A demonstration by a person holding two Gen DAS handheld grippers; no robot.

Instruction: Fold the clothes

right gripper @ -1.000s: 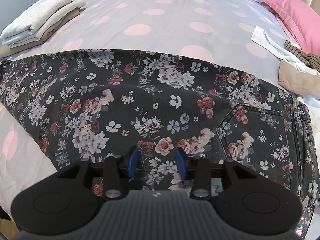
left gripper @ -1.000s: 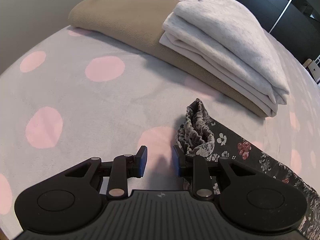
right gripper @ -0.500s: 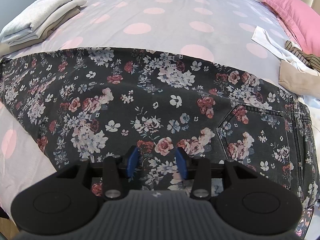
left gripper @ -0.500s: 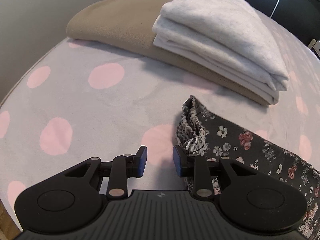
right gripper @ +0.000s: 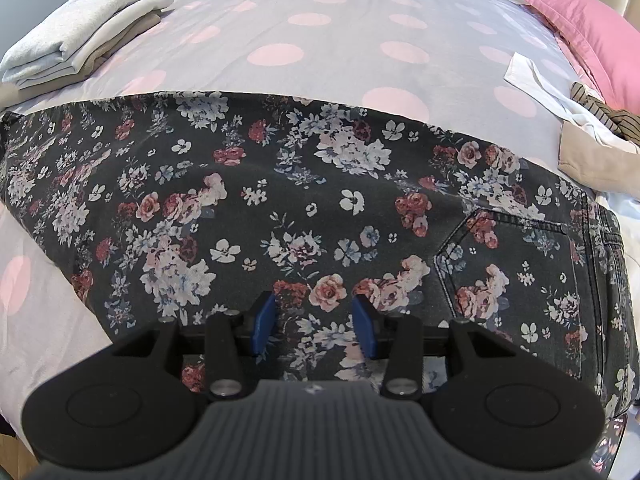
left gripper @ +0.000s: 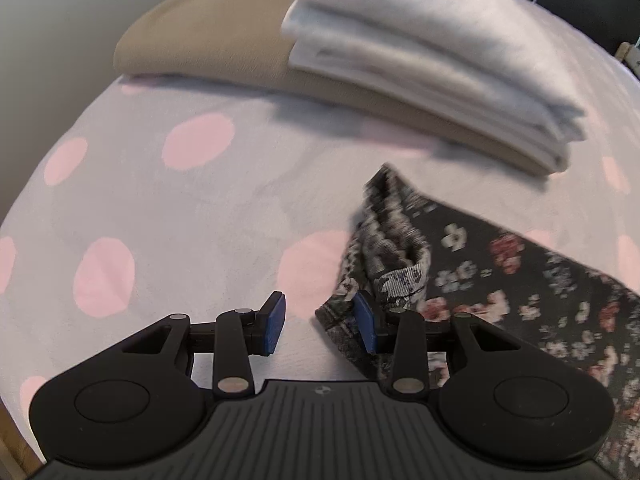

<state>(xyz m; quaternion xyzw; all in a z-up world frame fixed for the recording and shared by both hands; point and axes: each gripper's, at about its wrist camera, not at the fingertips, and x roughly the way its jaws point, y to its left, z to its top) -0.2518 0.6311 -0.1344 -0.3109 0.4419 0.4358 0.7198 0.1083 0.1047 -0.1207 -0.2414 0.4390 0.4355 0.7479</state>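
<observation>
Dark floral trousers (right gripper: 304, 200) lie spread flat across the bed, their back pocket (right gripper: 516, 264) at the right. My right gripper (right gripper: 314, 330) hovers open just above the fabric near the front edge, holding nothing. In the left wrist view the leg's hem end (left gripper: 392, 240) is bunched and curled up on the sheet. My left gripper (left gripper: 320, 326) is open at that hem, its right pad against the cloth edge and its left pad over bare sheet.
A folded stack, a pale grey garment (left gripper: 432, 48) on a tan one (left gripper: 212, 32), sits at the bed's corner, also the folded stack (right gripper: 80, 32) at far left. A pink pillow (right gripper: 584, 28) and loose unfolded clothes (right gripper: 576, 136) lie at the right. The bed edge runs along the left.
The left gripper has moved back and slightly left, its jaws opening wider beside the hem. The right gripper and the trousers have hardly moved.
</observation>
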